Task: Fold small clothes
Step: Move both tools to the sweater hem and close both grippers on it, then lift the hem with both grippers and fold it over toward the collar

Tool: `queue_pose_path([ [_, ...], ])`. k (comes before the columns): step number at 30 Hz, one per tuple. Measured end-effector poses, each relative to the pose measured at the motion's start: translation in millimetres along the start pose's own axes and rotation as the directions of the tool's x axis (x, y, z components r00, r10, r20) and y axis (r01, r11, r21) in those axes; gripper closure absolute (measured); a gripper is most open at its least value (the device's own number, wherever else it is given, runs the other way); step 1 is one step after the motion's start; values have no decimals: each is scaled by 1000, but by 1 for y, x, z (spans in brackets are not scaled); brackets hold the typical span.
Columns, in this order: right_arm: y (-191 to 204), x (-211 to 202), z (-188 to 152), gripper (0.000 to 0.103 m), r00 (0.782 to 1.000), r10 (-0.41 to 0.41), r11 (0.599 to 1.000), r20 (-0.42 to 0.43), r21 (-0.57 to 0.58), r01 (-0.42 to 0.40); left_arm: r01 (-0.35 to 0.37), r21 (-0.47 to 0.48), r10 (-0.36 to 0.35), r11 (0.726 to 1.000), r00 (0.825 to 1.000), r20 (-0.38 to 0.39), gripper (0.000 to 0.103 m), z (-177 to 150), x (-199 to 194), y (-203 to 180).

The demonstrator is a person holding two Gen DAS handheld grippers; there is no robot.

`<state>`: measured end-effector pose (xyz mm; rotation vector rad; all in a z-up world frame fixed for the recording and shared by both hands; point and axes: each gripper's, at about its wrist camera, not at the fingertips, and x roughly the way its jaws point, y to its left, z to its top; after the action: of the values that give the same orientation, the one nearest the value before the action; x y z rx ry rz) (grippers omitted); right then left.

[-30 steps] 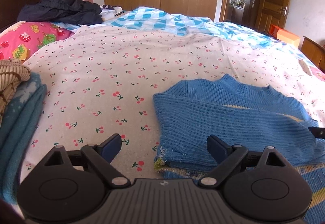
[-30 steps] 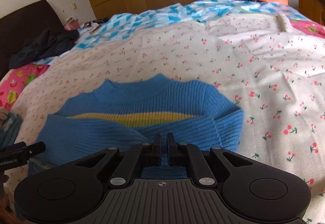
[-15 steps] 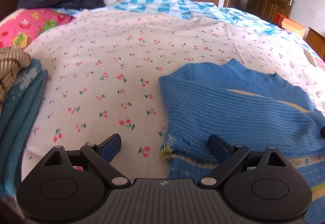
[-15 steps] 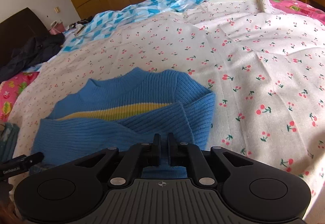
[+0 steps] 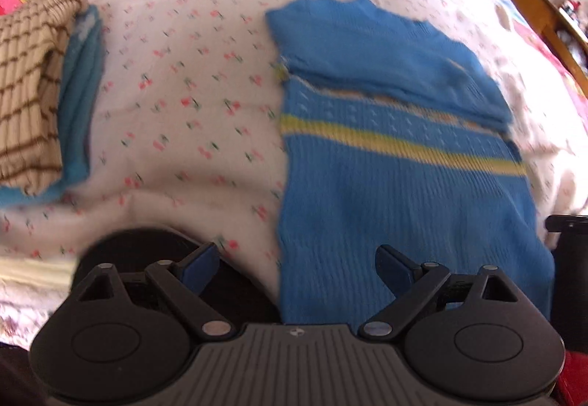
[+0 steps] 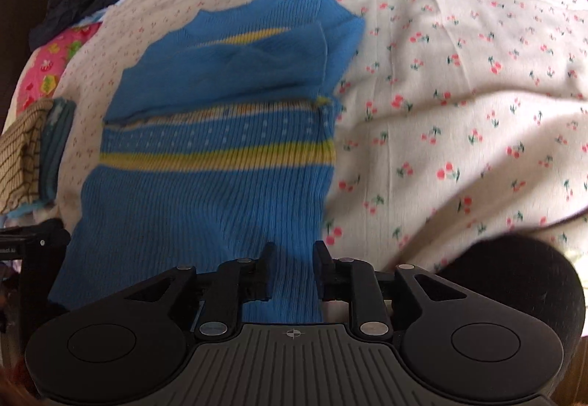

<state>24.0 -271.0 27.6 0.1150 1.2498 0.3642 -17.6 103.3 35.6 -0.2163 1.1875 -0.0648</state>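
A blue knit sweater (image 5: 404, 192) with a yellow stripe lies flat on the cherry-print bed sheet (image 5: 191, 82), both sleeves folded across its chest. My left gripper (image 5: 296, 264) hangs open and wide over the sweater's near left edge with nothing between its fingers. In the right wrist view the same sweater (image 6: 205, 192) stretches away from my right gripper (image 6: 294, 270). That gripper's jaws are opening over the near right part of the hem; blue knit shows in the gap, and the pads do not press on it.
A folded stack sits left of the sweater, a tan striped knit (image 5: 29, 93) on a teal garment (image 5: 81, 93). A pink pillow (image 6: 55, 71) and dark clothing (image 6: 84, 1) lie at the far side. A dark rounded shape (image 6: 522, 281) sits at the bed's near edge.
Both grippers have drawn back toward the near edge of the bed and tipped downward, so the sweater's striped lower body has come into view. The right jaws have parted from nearly shut.
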Motion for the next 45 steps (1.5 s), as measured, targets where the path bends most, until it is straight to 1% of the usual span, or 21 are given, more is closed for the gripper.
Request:
queue_pose_path([
  [2, 4, -1, -9, 76, 999, -22, 999, -24, -33, 21, 14, 32, -13, 999, 999, -36, 6, -3, 3, -8],
  [4, 5, 0, -14, 73, 998, -48, 998, -49, -45, 45, -1, 76, 6, 997, 998, -66, 7, -3, 10, -14],
  [6, 4, 2, -20, 73, 994, -63, 997, -90, -43, 59, -5, 97, 16, 995, 993, -114, 8, -4, 19, -17],
  [8, 3, 4, -26, 73, 991, -56, 998, -124, -37, 52, -4, 124, 24, 992, 987, -157, 10, -6, 26, -20],
  [11, 1, 14, -30, 72, 982, -44, 999, -182, -22, 40, -20, 194, 56, 981, 981, -185, 10, -11, 29, -29],
  [13, 3, 21, -31, 72, 978, -37, 999, -203, -29, 32, -17, 205, 60, 979, 976, -209, 10, -12, 33, -32],
  [15, 3, 25, -30, 72, 976, 1, 1000, -216, -16, -5, -20, 221, 70, 975, 973, -221, 11, -13, 35, -35],
  [16, 2, 26, -30, 72, 974, 25, 1000, -223, -5, -27, -18, 222, 69, 975, 972, -224, 20, -13, 35, -35],
  [17, 1, 27, -30, 72, 972, 52, 999, -228, 10, -52, -13, 214, 63, 977, 971, -229, 34, -12, 34, -35],
  [18, -1, 27, -30, 74, 971, 78, 997, -225, 25, -74, -6, 198, 53, 980, 971, -234, 40, -11, 34, -32],
  [19, -3, 26, -30, 81, 971, 97, 995, -219, 39, -91, -3, 183, 46, 983, 971, -233, 47, -11, 33, -30],
  [22, -8, 22, -31, 91, 973, 141, 988, -182, 81, -128, 2, 124, 25, 992, 976, -214, 60, -8, 29, -21],
  [26, -16, 16, -31, 94, 972, 218, 966, -90, 160, -202, 35, 29, -28, 999, 980, -197, 74, -5, 24, -10],
  [29, -21, 12, -24, 94, 955, 295, 932, 15, 218, -291, 66, -37, -71, 997, 979, -193, 84, -2, 23, 0],
  [31, -23, 6, -18, 95, 940, 329, 911, 88, 234, -341, 96, -78, -109, 992, 978, -181, 86, 3, 23, 2],
  [33, -24, 1, -9, 95, 923, 351, 893, 156, 239, -380, 130, -97, -143, 987, 979, -142, 86, 11, 17, 3],
  [37, -22, -9, 16, 95, 899, 367, 883, 238, 216, -417, 192, -128, -199, 973, 979, -45, 86, 34, 2, 4],
  [39, -23, -12, 32, 95, 882, 381, 870, 277, 215, -444, 230, -148, -231, 962, 973, 5, 86, 46, -2, 5],
  [42, -21, -14, 50, 95, 865, 393, 863, 312, 201, -464, 311, -178, -303, 934, 950, 69, 86, 63, -6, 9],
  [43, -21, -13, 53, 95, 861, 398, 861, 315, 196, -470, 313, -168, -303, 935, 950, 82, 86, 67, -8, 9],
  [45, -19, -10, 59, 95, 859, 407, 857, 311, 194, -476, 289, -134, -280, 948, 956, 83, 86, 72, -4, 2],
])
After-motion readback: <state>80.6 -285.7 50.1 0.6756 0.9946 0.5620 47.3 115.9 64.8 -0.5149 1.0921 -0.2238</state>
